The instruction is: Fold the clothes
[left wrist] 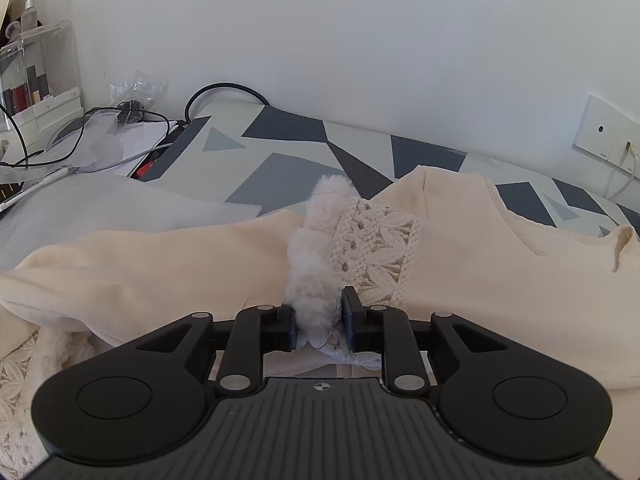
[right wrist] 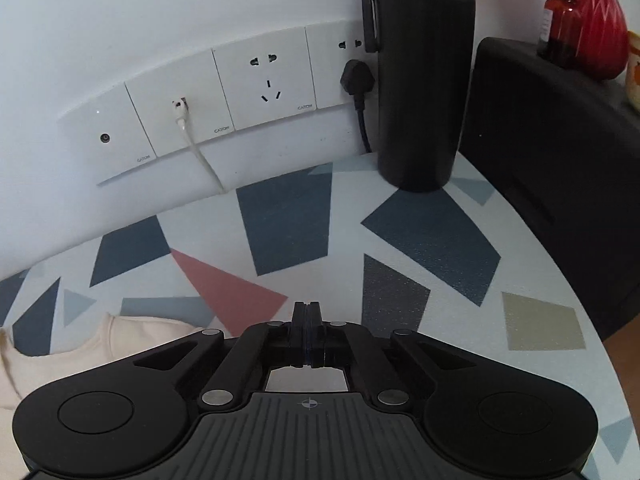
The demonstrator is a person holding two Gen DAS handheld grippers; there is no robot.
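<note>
The left gripper (left wrist: 319,320) pointed downward at a moderate angle. Its jaws stood narrowly apart and were clamped on the fluffy cuff (left wrist: 316,264) of the cream garment (left wrist: 500,280), with one blue pad on each side of the cuff. The right gripper (right wrist: 306,330) also pointed downward, just to the right of the garment's edge. Its jaws were fully closed, the two pads pressed flat together, with nothing between them. No hand or sleeve was visible in either wrist view.

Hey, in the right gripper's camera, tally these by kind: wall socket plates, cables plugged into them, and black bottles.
Socket plates: 4
Plugged-in cables: 2
Black bottle: 1
Total: 7
</note>
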